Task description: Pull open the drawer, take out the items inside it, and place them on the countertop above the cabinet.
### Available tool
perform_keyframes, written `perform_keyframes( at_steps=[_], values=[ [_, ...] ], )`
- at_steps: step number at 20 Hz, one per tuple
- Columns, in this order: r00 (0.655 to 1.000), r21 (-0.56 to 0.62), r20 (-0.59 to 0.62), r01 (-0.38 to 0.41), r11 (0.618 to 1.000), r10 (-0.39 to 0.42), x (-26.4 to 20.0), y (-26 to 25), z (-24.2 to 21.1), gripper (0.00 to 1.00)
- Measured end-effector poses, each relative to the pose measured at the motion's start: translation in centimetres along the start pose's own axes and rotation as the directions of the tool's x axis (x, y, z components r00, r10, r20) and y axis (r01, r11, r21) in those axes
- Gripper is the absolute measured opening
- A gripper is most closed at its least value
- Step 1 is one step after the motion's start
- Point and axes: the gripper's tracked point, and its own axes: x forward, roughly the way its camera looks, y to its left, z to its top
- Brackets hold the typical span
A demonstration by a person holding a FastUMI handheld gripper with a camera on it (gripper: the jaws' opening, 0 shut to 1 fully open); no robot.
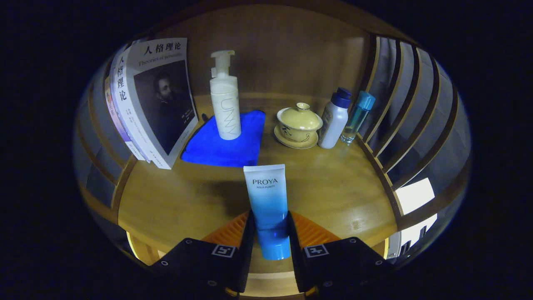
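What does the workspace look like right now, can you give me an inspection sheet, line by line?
Surface: wooden countertop, bare in the middle, things lined along the back.
Job's things: blue tube held upright between the fingers, cap end down, above the countertop's front edge.
Clutter: books leaning at the left; white pump bottle standing on a folded blue cloth; lidded yellow cup on a saucer; white bottle with dark blue cap; clear bottle with teal cap beside it.
Gripper: gripper shut on the blue tube, both fingers pressing its sides.
Cables: nothing seen.
Surroundings: wooden back panel; slatted dividers at the right.
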Motion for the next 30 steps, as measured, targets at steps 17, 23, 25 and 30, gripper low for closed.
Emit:
perform_keyframes(
  at_steps=[17,23,25,30],
  values=[
    [0.977,0.112,0.190,-0.119,0.986,0.096,-2.6,0.1,1.4,0.96],
    [0.900,0.097,0.415,-0.190,0.977,0.134,-9.8,0.8,0.5,0.95],
    [0.850,0.093,0.500,-0.243,0.966,0.166,-12.6,1.5,0.0,0.95],
    [0.774,0.034,0.605,-0.259,0.965,0.186,-18.5,2.1,-2.9,0.95]
  ],
)
